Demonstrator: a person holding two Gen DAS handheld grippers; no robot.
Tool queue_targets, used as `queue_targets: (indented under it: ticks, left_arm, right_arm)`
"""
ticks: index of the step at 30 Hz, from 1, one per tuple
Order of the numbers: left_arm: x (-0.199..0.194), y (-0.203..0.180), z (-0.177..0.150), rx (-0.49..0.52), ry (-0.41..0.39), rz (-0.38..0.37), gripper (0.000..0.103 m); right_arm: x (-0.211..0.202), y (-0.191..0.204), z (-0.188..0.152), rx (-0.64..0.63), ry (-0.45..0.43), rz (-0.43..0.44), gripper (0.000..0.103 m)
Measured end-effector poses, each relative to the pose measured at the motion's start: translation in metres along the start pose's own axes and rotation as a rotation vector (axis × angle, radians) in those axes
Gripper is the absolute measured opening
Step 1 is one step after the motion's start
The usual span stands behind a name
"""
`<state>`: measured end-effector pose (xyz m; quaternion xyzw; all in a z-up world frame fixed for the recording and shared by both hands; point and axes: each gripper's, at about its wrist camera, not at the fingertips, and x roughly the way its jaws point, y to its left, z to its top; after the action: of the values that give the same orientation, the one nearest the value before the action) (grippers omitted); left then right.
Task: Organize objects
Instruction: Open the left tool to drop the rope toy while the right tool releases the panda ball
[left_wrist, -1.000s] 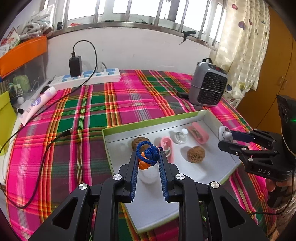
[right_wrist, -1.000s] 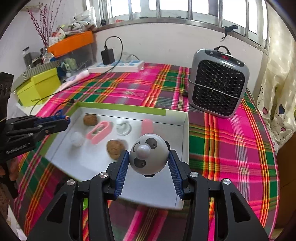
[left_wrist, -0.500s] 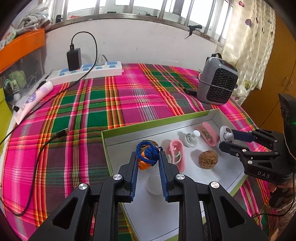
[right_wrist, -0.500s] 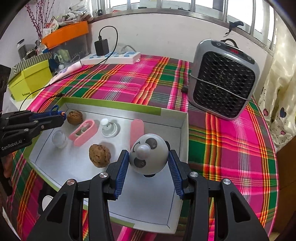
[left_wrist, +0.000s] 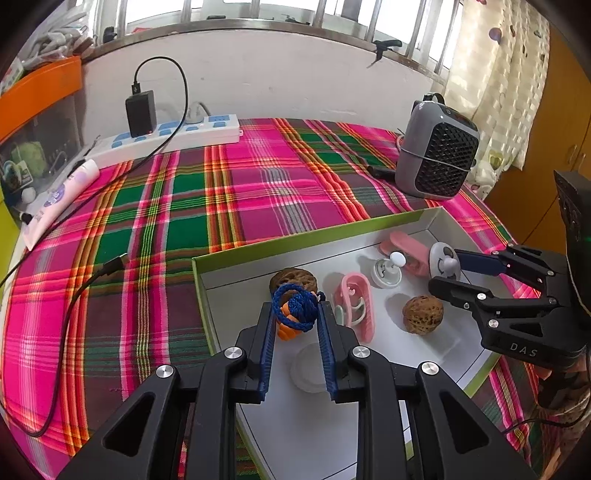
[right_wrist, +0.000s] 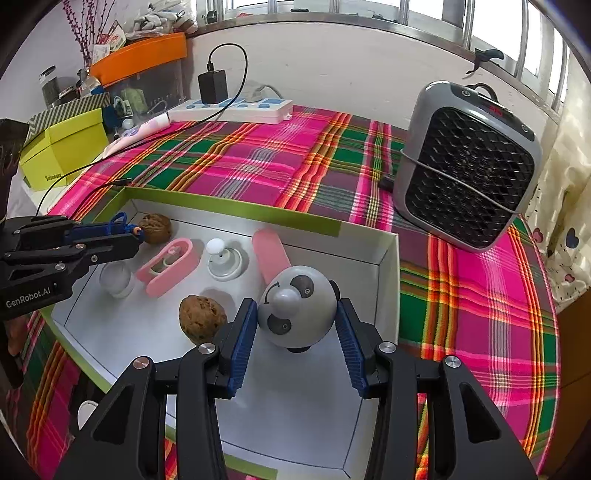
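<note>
The panda ball (right_wrist: 297, 306) sat clamped in the right gripper (right_wrist: 295, 325) over the white tray (right_wrist: 389, 266), near its right wall. The left gripper (left_wrist: 297, 314) pinched a blue cord charm (left_wrist: 295, 306) above the tray's left end. Each likely wanted lowering onto bare floor, clear of the walnut (right_wrist: 202, 318), before release.

Two walnuts (right_wrist: 202, 320), clip (right_wrist: 168, 266) & cap (right_wrist: 115, 279) in tray (right_wrist: 388, 288); heater (right_wrist: 467, 171) behind-right of it

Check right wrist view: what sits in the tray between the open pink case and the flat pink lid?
A small white round base with a ball-topped knob sits between the open pink case and the flat pink lid, clearest in the right wrist view.
</note>
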<state>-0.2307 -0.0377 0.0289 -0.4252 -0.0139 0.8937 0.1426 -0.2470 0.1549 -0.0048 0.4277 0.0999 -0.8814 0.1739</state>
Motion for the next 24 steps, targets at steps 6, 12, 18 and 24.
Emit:
queue_targets:
  ticks: [6,12,18,24]
  left_arm:
    - [0.0009,-0.0020,0.0002,0.008,0.002,0.002,0.021]
    - [0.0021,-0.0026,0.0006,0.010,0.004,0.003,0.021]
    - [0.0019,-0.0024,0.0007,0.007,0.003,0.002,0.023]
    - [0.0034,-0.0035,0.0001,0.010,0.006,0.004,0.023]
  right_arm:
    - [0.0016,-0.0001,-0.0004,0.005,-0.001,-0.002,0.045]
    - [0.0026,-0.0003,-0.0016,0.012,0.000,-0.007,0.045]
    - [0.0037,-0.0003,-0.0009,0.017,-0.002,-0.005,0.045]
    - [0.0032,-0.0010,-0.0012,0.019,-0.004,-0.006,0.045]
